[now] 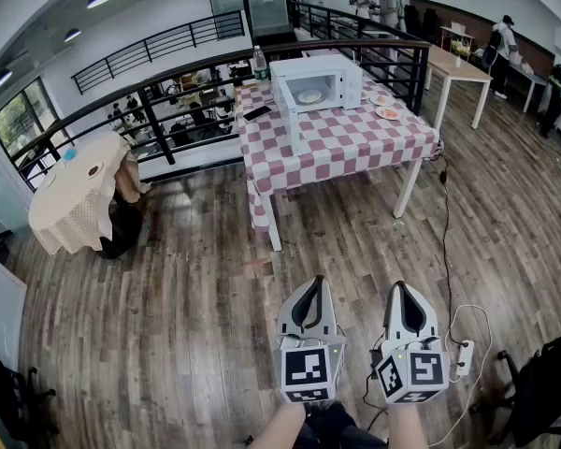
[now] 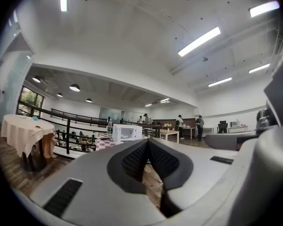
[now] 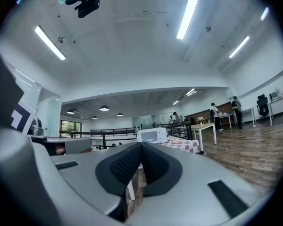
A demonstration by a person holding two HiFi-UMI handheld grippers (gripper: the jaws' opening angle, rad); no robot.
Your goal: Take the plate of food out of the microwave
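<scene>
Fingers [image 2: 133, 162] of my left gripper [image 1: 315, 284] and right gripper [image 1: 398, 288] pressed together, nothing held. Plate of food [image 1: 309, 95] inside open microwave [image 1: 344, 73], far edge of checkered table [image 1: 355, 143], well apart from me, wood floor [image 1: 215, 279] between.

Wood floor [image 1: 168, 288]. A black railing [image 1: 168, 92] runs behind a checked table [image 1: 355, 143] and a round table [image 1: 70, 204]. Strip lights [image 2: 199, 41] overhead.
</scene>
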